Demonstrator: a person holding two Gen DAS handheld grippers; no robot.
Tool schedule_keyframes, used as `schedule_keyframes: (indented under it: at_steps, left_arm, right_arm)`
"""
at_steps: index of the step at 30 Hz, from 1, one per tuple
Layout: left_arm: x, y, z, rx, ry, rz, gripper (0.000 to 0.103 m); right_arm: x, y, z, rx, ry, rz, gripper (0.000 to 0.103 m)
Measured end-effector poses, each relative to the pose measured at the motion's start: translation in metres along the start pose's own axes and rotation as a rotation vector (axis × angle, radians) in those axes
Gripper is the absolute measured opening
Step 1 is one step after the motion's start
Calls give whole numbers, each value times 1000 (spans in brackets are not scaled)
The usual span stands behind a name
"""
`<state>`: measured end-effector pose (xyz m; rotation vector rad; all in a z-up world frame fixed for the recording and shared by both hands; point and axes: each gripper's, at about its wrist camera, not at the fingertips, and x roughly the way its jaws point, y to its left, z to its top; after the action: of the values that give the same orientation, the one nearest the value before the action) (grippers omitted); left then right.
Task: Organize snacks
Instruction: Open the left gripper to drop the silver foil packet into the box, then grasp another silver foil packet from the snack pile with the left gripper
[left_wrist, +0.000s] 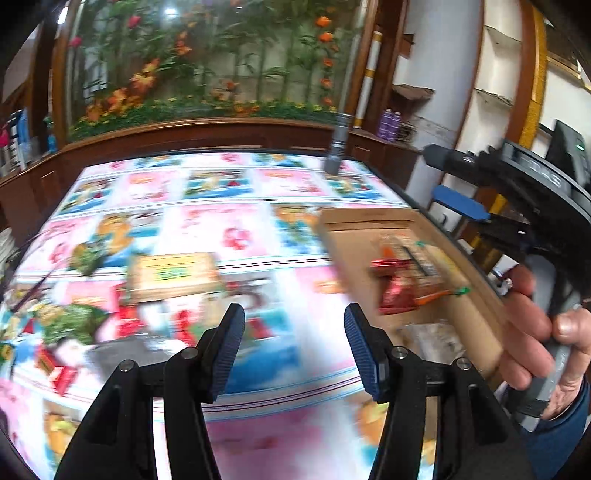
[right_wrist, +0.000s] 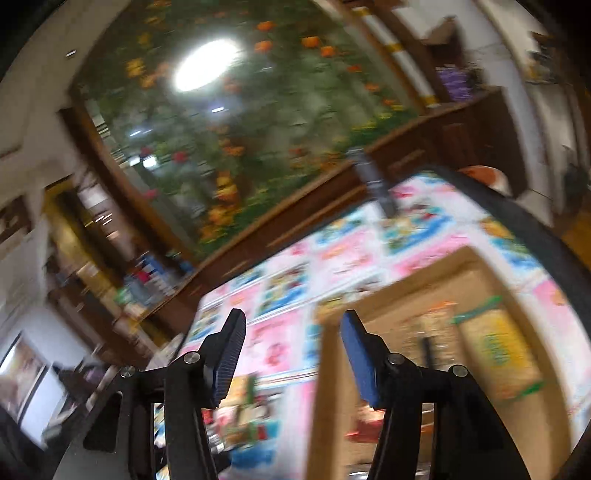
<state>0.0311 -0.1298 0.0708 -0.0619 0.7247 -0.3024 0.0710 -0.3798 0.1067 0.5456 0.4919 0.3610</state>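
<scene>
Fingers of left gripper (left_wrist: 293, 350) and right gripper (right_wrist: 291, 358) released — both raised, angled down over table (left_wrist: 258, 229).

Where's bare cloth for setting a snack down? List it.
Free: the patterned tablecloth beyond the yellow packet, and between the left gripper and cardboard box. Crowded: the box interior and left-edge wrappers.

Left gripper (left_wrist: 294, 345) open, empty, angled downward; right gripper (right_wrist: 293, 354) open, empty, gripped by a hand (left_wrist: 543, 332).
</scene>
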Motion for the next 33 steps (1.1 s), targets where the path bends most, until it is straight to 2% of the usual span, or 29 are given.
schedule_keyframes:
  at_steps: [1,3,5,7,10,13,15,16,19,22,26,27,28,30,31,33]
  left_arm:
    - [-2,10,0,-5,3,8,58]
    - [-7,35,0,-16,20,24,64]
    - [-9,62,1,-18,38,40,74]
    - [-7,81,0,-31,65,42,74]
    - [10,99,-2,-32,133,-23,74]
    - [31,101,-3,25,195,-37,74]
    - [37,102,-5,58,209,25,74]
    - [39,106,-7,47,222,20,74]
    - [36,112,-14,36,276,-63,75]
    - [28,98,-25,107,294,-127,85]
    - [38,78,-35,181,320,-34,86]
    - [40,74,-36,199,304,22,86]
    - [40,72,-37,205,293,41,85]
    - [38,73,-36,190,290,34,72]
    - [36,74,-36,185,279,42,59]
    - [36,80,-34,164,274,45,58]
  right_arm:
    - [6,8,-5,-19,18,21,60]
    - [21,30,-17,-89,114,75,59]
    - [33,54,-35,-172,144,34,60]
    - [44,69,-48,-235,208,50,59]
    - [53,83,-63,-294,224,22,59]
    - [58,85,-66,-317,236,21,59]
    - [53,80,-68,-301,244,34,59]
    - [52,77,-67,-284,249,39,59]
    - [51,71,-66,-249,267,52,59]
    - [48,71,-65,-248,269,53,59]
    - [50,75,-68,-262,278,50,59]
    - [51,75,-69,-268,281,49,59]
    - [52,77,-70,-274,285,46,59]
    - [54,79,-74,-293,301,48,59]
    - [55,81,-75,-302,306,44,59]
    - [59,84,-80,-327,322,32,59]
